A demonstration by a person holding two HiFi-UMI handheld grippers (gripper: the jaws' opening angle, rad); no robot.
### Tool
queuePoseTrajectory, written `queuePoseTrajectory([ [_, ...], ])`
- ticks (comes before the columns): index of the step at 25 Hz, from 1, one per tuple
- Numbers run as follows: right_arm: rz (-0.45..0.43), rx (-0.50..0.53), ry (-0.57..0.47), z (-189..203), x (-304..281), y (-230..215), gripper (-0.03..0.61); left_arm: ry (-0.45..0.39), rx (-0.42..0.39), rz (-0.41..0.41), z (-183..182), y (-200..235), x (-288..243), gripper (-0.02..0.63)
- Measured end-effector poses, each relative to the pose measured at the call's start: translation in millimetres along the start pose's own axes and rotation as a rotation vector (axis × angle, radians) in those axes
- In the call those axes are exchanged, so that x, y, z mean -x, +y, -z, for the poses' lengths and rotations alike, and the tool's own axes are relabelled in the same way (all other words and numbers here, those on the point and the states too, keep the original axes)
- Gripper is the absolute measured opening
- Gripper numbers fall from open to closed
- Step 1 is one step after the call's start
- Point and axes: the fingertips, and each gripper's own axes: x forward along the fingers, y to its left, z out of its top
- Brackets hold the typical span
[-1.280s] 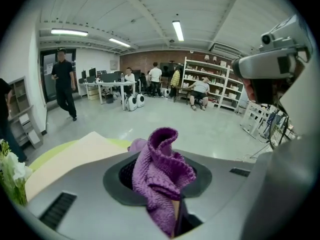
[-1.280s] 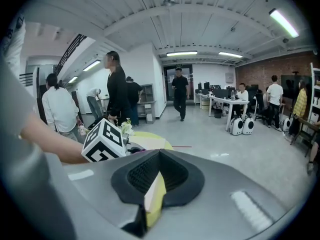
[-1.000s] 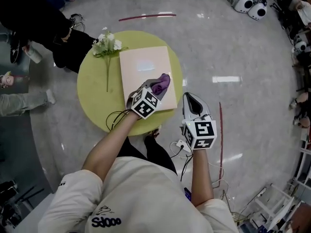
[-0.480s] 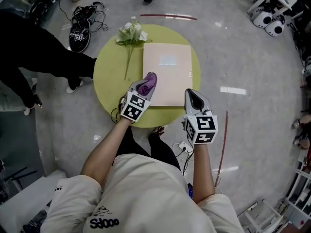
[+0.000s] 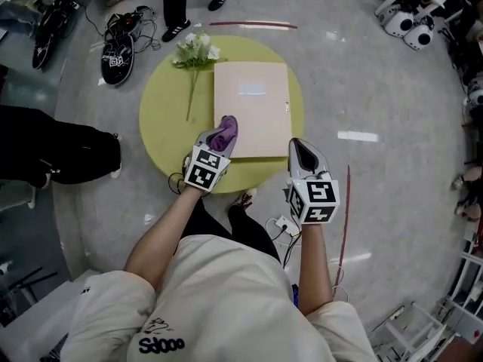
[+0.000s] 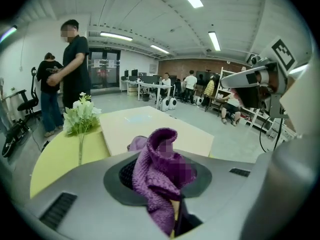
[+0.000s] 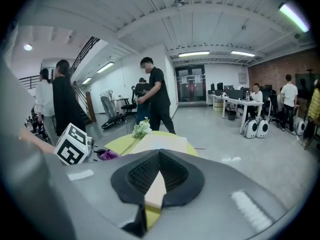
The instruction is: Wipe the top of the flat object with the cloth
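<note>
While you are keeping the left tool (image 5: 218, 145) at the near left corner of the flat object (image 5: 253, 108), it is sitting almost where it was half a second ago, having come leftward along the near edge since a second back. A white flower sprig (image 5: 192, 51) is lying on the round yellow-green tabletop (image 5: 166, 119), left of the flat object, a pale pink rectangular board. The left tool is clamping the bunched purple cloth (image 5: 225, 133) over the board's left edge. The right tool (image 5: 297, 146) is hovering just off the near right corner, jaws drawn together on nothing.
</note>
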Motion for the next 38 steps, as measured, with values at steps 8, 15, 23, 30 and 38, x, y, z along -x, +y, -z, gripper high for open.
queuePoseTrajectory([
  [8,0.111,-0.041,0.003,15,45,-40,0.011,0.025,-0.085,0.209,-32,-99,-49,0.109],
  [15,0.202,-0.084,0.009,31,76,-64,0.011,0.042,-0.154,0.368,-41,-173,-69,0.109],
  [23,0.163,-0.071,0.036,40,64,-49,0.011,0.051,-0.193,0.45,-26,-172,-52,0.107],
  [30,0.046,-0.039,0.067,39,23,-11,0.011,0.024,-0.099,0.423,-7,-132,-22,0.107],
  [38,-0.061,-0.038,0.075,28,-22,28,0.011,0.033,-0.037,0.31,24,-62,17,0.106],
])
